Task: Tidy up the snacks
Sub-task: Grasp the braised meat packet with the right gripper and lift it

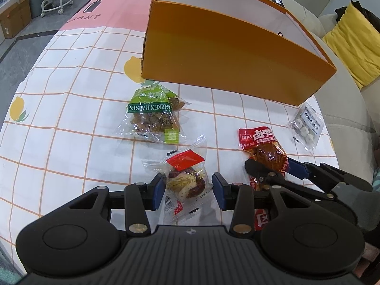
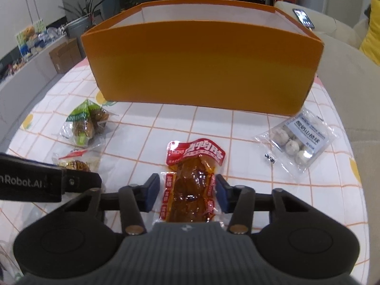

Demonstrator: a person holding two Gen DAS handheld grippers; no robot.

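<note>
Both grippers are working the pickup step: the left gripper point(image 1: 188, 191) fingers are straddling the date candy point(image 1: 186, 180) on the table point(image 1: 71, 109), not squeezing. The right gripper point(image 2: 187, 193) fingers are pinching the red meat snack point(image 2: 190, 190). Next they'll probably need lifting into the orange box point(image 2: 201, 66).

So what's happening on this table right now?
A person is sorting snack packets with two handheld grippers beside an orange box. The left gripper straddles a clear packet with a red label; the right gripper straddles a red packet of braised meat. Both packets lie on the checked tablecloth. The green raisin bag and a packet of white balls lie untouched.
</note>
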